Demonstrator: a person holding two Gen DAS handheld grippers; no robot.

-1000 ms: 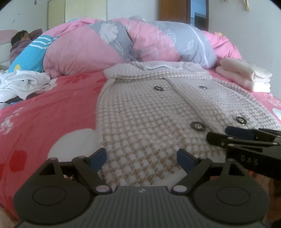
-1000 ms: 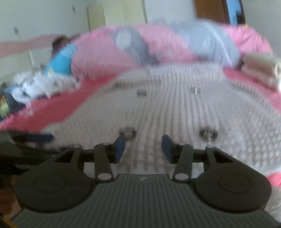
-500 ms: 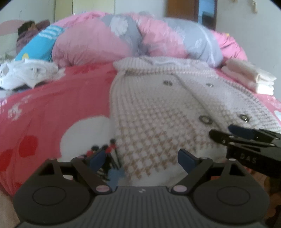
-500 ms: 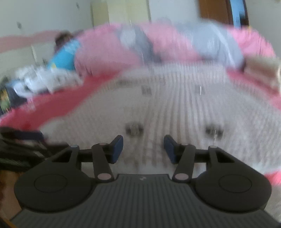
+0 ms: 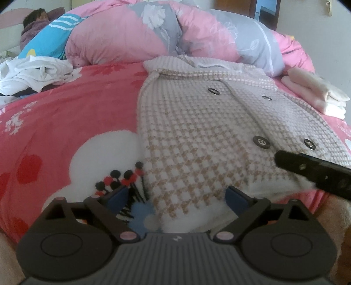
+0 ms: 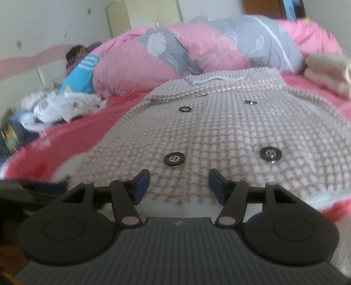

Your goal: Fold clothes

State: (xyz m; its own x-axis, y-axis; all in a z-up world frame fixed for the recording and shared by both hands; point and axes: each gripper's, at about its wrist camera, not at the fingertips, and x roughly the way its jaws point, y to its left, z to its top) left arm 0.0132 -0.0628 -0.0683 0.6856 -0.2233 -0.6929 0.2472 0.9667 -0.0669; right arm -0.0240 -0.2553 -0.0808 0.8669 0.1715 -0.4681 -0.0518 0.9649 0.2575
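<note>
Here a houndstooth coat (image 5: 197,136) is laid flat, buttons up, on the pink bed (image 5: 65,122). The jaws of the left gripper (image 5: 175,195) and right gripper (image 6: 178,186) have just been opening and are held apart at its near hem, nothing clamped.

I look over a bed (image 5: 65,122) with a pink sheet that has red and white flower prints. At its far side a big quilt (image 5: 136,37) in pink and grey lies rolled up. Behind it the walls (image 6: 43,24) are pale. I see a cream wardrobe (image 6: 142,13) at the back, and to the right of it a brown wooden door (image 5: 232,9). The room has soft daylight.
</note>
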